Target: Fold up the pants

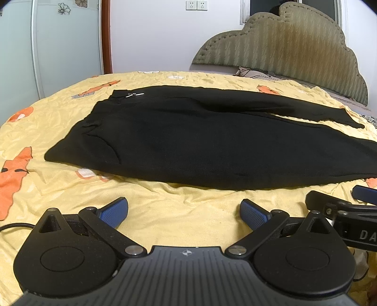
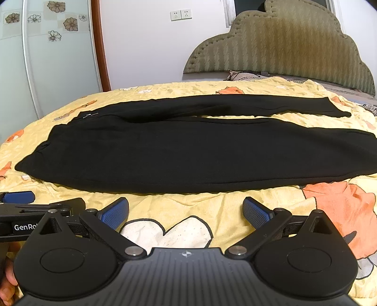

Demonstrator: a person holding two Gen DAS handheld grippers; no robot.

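Yellow bedding with orange and white cartoon prints covers the bed [image 1: 165, 207], and a padded olive headboard [image 1: 294, 54] rises at two o'clock against a white wall with two sockets [image 1: 196, 5]. At ten o'clock stands a frosted wardrobe door [image 1: 59, 47] with flower decals beside a reddish-brown frame.

Black pants [image 1: 200, 141] lie flat across the bed, waistband toward nine o'clock and legs running toward three o'clock. The two legs part near the right side, the farther one thinner and tapering to a cuff at about two o'clock. A small silver mark [image 1: 134, 94] sits near the waistband at eleven o'clock in the left wrist view.

The left gripper [image 1: 183, 215] hovers over bare bedding at six o'clock, near the pants' closest edge but not touching them; its blue-padded fingers [image 1: 115, 213] are spread wide apart with nothing between them. The right gripper [image 2: 186, 214] is posed the same way just beside it, fingers [image 2: 256, 213] apart and empty, above a white cartoon patch [image 2: 165, 233]. Each gripper shows at the edge of the other's view. A hand [image 2: 8, 282] is visible at eight o'clock in the right wrist view.
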